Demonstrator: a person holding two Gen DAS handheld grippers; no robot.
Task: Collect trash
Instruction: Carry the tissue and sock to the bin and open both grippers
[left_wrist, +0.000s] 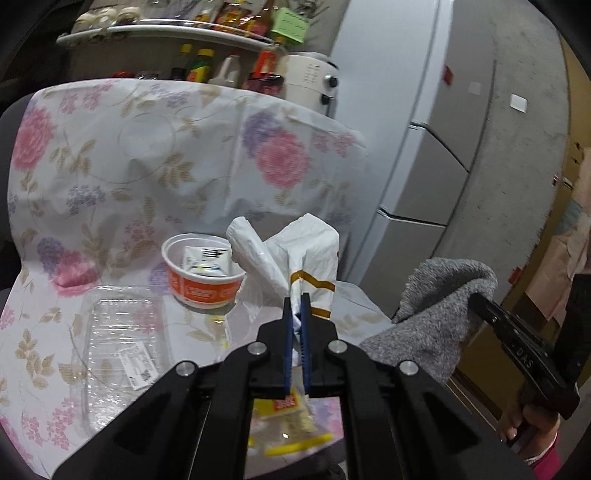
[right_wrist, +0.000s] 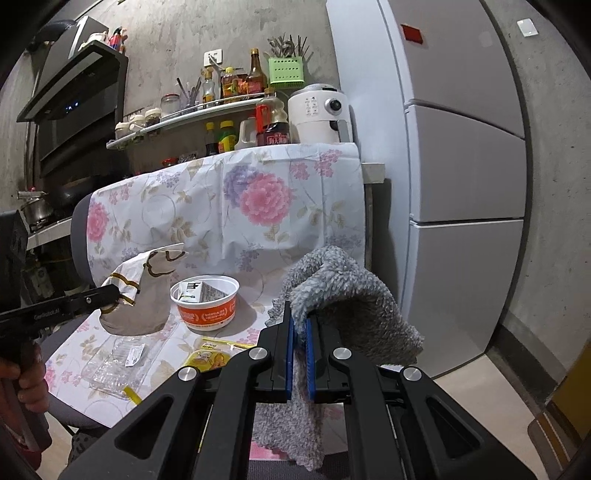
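My left gripper (left_wrist: 295, 301) is shut on the lower edge of a crumpled white paper bag (left_wrist: 314, 251) with a brown stripe. The bag is held upright above the floral-covered surface (left_wrist: 184, 166). From the right wrist view the same left gripper (right_wrist: 112, 294) pinches the bag (right_wrist: 144, 299) from the left. My right gripper (right_wrist: 299, 319) is shut on a grey fluffy cloth (right_wrist: 351, 291) that hangs down past its fingers. An orange paper bowl (left_wrist: 205, 290) with a small carton (left_wrist: 207, 260) inside stands just behind the bag. A clear plastic tray (left_wrist: 122, 332) and a yellow wrapper (left_wrist: 291, 417) lie nearby.
A tall grey fridge (right_wrist: 461, 147) stands to the right. Behind the floral cover are a shelf of sauce bottles (right_wrist: 236, 85), a white air fryer (right_wrist: 317, 110) and a range hood (right_wrist: 74, 92). A person's hand (right_wrist: 26, 384) grips the left tool's handle.
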